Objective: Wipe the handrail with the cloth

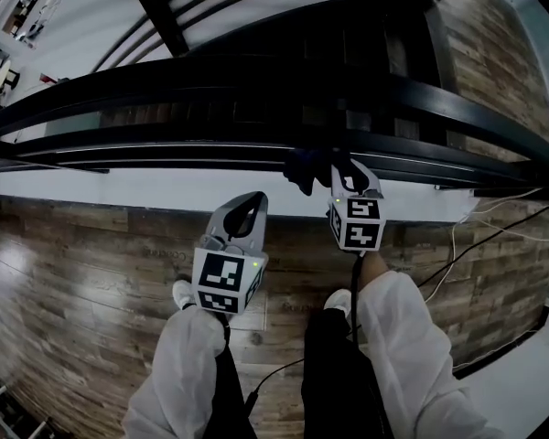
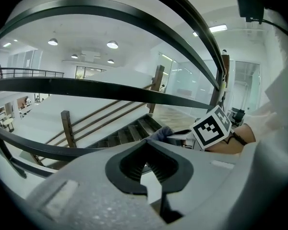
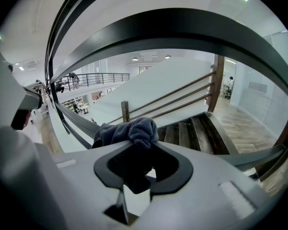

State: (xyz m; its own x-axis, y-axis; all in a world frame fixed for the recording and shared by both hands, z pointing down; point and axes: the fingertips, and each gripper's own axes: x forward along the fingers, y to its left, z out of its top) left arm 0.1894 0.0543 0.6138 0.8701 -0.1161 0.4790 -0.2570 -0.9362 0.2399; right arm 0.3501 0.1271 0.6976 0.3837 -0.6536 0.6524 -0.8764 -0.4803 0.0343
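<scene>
Right now my right gripper [image 1: 346, 174] is pinching the dark cloth [image 3: 129, 131], its jaws pressed on a bunched fold while the rest of the cloth bulges out past the tips. The cloth lies against the black handrail [image 3: 72, 115], on my side of it, with a broader dark bar of the railing arching above. My left gripper [image 2: 146, 145] sits below the handrail and to the left of the cloth, apart from both, its jaws pressed together with nothing between them. Beyond the handrail the wooden stairs [image 3: 201, 133] drop away; on my side of it lies the plank floor [image 1: 91, 273].
</scene>
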